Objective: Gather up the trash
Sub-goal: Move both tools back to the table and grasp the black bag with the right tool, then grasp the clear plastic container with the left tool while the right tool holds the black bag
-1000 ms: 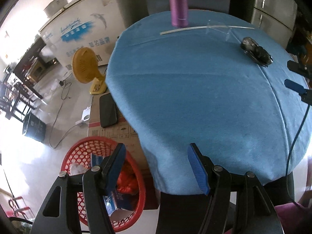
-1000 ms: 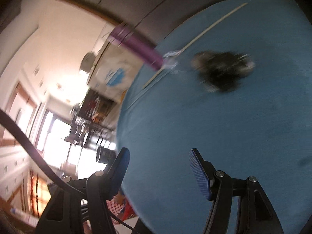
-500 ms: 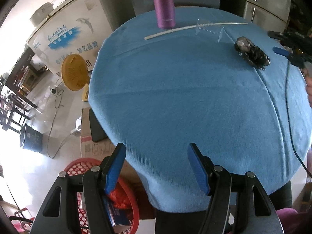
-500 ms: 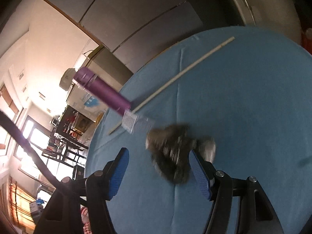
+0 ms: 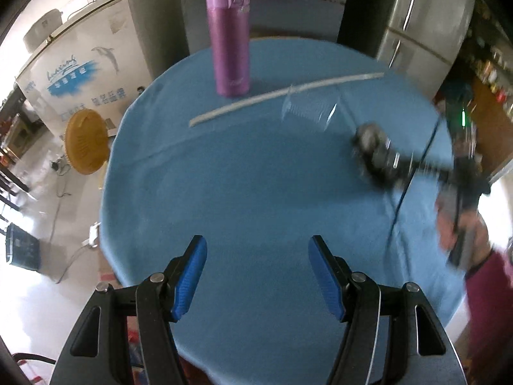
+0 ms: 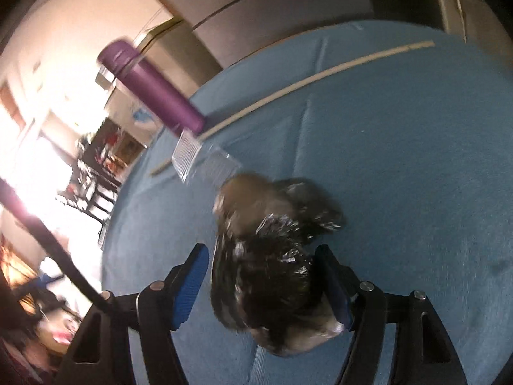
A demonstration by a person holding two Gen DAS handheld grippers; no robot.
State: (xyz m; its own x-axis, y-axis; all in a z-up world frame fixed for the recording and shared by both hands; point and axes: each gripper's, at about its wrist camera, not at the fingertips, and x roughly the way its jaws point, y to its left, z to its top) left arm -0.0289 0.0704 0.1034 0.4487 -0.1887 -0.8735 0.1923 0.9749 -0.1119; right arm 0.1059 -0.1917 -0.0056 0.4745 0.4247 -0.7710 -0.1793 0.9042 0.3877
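The right gripper (image 6: pixel 261 285) is pointing steeply down at a crumpled black plastic bag (image 6: pixel 275 256) lying on the blue tablecloth (image 6: pixel 400 166) of a round table, near the table's right edge as the left camera shows it. Its jaws are opening, and the bag is sitting between the blue pads (image 6: pixel 189 282); the right pad is hidden behind the bag, so whether it is touching cannot be told, while the left pad is standing clear of it.

The left gripper (image 5: pixel 258 277) is hanging over the near edge of the table with its jaws spread and nothing between them.

Toward the far edge a purple flask (image 5: pixel 229 38) is standing upright. Just in front of it a long pale stick (image 5: pixel 282 94) is lying across the cloth, and a clear plastic cup (image 5: pixel 307 110) is lying on its side beside the stick, between the flask and the bag.

A hand (image 5: pixel 461 224) in a dark red sleeve (image 5: pixel 490 292) is holding the right gripper at the table's right edge.
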